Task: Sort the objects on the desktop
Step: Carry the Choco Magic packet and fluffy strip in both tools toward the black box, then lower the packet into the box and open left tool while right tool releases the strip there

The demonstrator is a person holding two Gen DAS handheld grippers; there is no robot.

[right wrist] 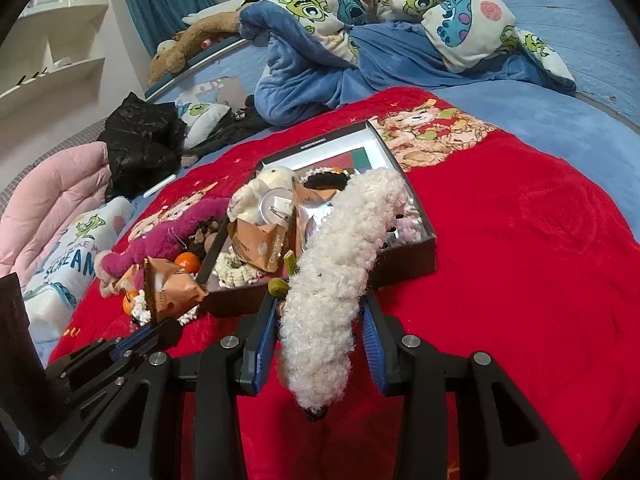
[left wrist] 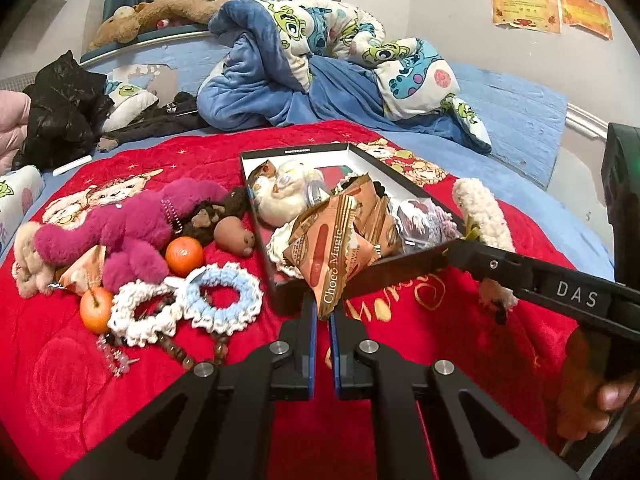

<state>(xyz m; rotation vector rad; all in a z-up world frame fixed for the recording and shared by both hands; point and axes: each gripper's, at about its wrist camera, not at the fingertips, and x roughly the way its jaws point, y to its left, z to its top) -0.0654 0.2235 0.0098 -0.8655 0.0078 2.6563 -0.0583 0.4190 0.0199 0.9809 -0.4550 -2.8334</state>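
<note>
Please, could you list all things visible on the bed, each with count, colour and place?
Choco Magic packet: 1, orange-brown, in left gripper
fluffy hair clip: 1, cream, in right gripper
box: 1, black outside and white inside, on the red blanket, holds packets and plush
oranges: 2, orange, left of box
scrunchies: 2, white and pale blue, left of box
plush toy: 1, magenta, left of box
red blanket: 1, under everything
cartoon quilt: 1, blue and white, behind
left gripper: black, blue pads, shut on packet
right gripper: black, blue pads, shut on clip
</note>
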